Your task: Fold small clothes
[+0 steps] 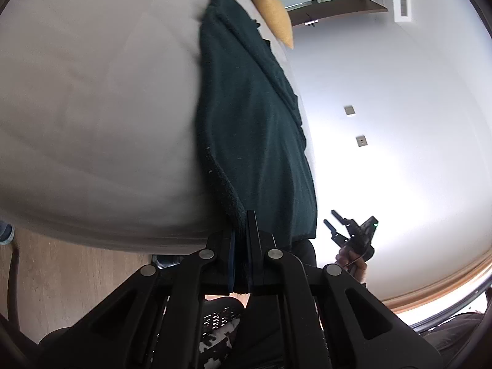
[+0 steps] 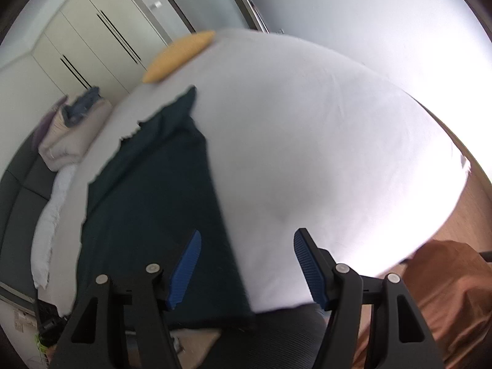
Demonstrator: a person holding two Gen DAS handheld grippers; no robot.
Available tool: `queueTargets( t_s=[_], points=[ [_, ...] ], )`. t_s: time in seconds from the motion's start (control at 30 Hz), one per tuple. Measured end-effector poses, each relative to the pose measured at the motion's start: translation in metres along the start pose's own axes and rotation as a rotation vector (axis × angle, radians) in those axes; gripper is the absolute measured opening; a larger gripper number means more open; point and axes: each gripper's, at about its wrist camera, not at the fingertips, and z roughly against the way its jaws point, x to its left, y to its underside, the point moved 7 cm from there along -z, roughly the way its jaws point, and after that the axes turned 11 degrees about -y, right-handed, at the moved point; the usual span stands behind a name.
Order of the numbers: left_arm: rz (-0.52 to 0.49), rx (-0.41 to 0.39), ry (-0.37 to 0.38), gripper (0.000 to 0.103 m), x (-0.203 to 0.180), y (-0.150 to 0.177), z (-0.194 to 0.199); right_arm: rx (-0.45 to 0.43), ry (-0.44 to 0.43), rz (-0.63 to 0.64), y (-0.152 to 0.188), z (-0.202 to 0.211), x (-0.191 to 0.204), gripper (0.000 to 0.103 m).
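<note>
A dark green garment (image 1: 255, 123) lies stretched out on a white bed (image 1: 92, 107). My left gripper (image 1: 241, 230) is shut on its near corner at the bed's edge. In the right wrist view the same garment (image 2: 153, 200) lies flat along the left side of the bed (image 2: 307, 138). My right gripper (image 2: 246, 246) is open and empty, hovering above the garment's near right edge. It also shows in the left wrist view (image 1: 335, 218), held in a hand beside the bed with its fingers apart.
A yellow pillow (image 1: 272, 9) lies at the far end of the bed, also in the right wrist view (image 2: 178, 55). A pile of folded bedding and clothes (image 2: 73, 129) sits at the left. White wardrobes (image 2: 86, 46) stand behind. Wooden floor (image 1: 77, 276) lies below.
</note>
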Motion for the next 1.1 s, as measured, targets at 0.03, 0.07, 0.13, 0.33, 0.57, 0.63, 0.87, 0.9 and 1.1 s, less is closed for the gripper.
queueTargets(
  t_s=[0.03,0.07,0.13,0.33,0.57,0.63,0.87,0.9,1.1],
  points=[
    [-0.009,-0.003,0.002,0.004,-0.004,-0.001,0.001,0.026,-0.003,-0.011,0.004,-0.002,-0.004,0.066],
    [-0.018,-0.008,0.004,0.004,-0.009,-0.001,0.002,0.056,-0.016,-0.023,0.007,-0.004,-0.007,0.066],
    [-0.029,-0.015,0.012,0.004,-0.016,-0.003,0.004,0.102,-0.041,-0.012,0.012,-0.008,-0.008,0.062],
    [-0.059,-0.043,0.043,0.004,-0.044,-0.005,0.015,0.25,-0.04,0.05,0.027,-0.03,0.001,0.053],
    [-0.044,-0.039,0.05,0.004,-0.049,-0.003,0.021,0.388,-0.061,0.087,0.049,-0.037,0.009,0.038],
    [-0.045,-0.041,0.053,0.004,-0.052,-0.005,0.022,0.393,-0.065,0.08,0.051,-0.037,0.008,0.036],
    [-0.052,-0.046,0.056,0.004,-0.051,-0.002,0.022,0.377,-0.111,0.074,0.054,-0.036,0.014,0.008],
    [-0.054,-0.048,0.057,0.004,-0.051,-0.002,0.022,0.36,-0.13,0.07,0.053,-0.032,0.017,0.008],
    [-0.025,-0.09,0.097,0.004,-0.051,-0.013,0.037,0.228,-0.267,0.026,0.041,0.0,0.028,0.007]
  ],
)
